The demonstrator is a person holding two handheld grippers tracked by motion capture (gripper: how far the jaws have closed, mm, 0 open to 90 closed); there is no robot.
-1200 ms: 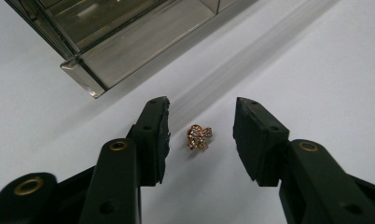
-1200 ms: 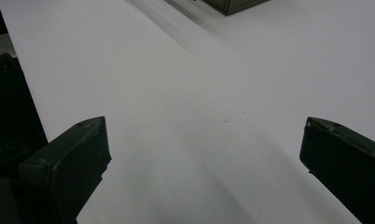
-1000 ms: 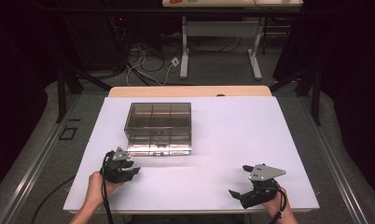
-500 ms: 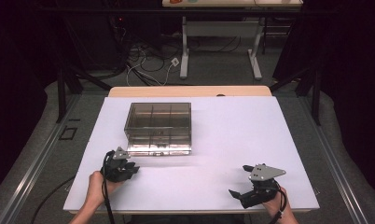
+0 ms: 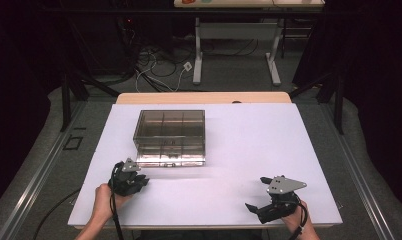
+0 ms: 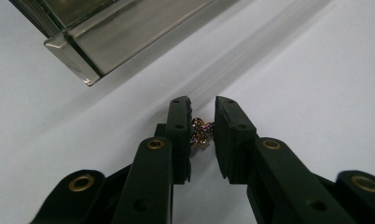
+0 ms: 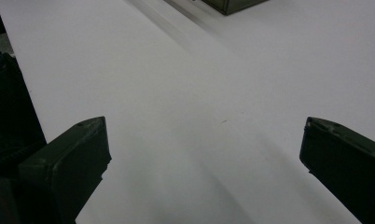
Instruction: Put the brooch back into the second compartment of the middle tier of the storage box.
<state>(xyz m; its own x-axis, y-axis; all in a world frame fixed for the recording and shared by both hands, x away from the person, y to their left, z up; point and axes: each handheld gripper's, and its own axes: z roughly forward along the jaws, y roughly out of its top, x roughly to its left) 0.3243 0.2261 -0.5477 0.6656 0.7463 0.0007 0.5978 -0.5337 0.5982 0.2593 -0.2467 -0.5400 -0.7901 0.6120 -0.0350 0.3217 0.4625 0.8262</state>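
Over on the left, the left gripper [image 6: 202,116] has just been closing its jaws – they now pinch a small gold, gem-set trinket [image 6: 201,132] between the pads, low over the white table [image 5: 249,145], just short of the clear compartment box [image 5: 170,137]; I judge it ready to lift. On the right, the right gripper [image 5: 259,196] rests with jaws spread wide, holding nothing – well apart from the box

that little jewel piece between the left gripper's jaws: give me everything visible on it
The jewel piece is tiny, gold-coloured metal set with purple and clear stones, roughly flower or butterfly shaped. It sits between the left gripper pads, which have just been closing and now seem to touch both its sides, just above the white table, near the clear box corner.
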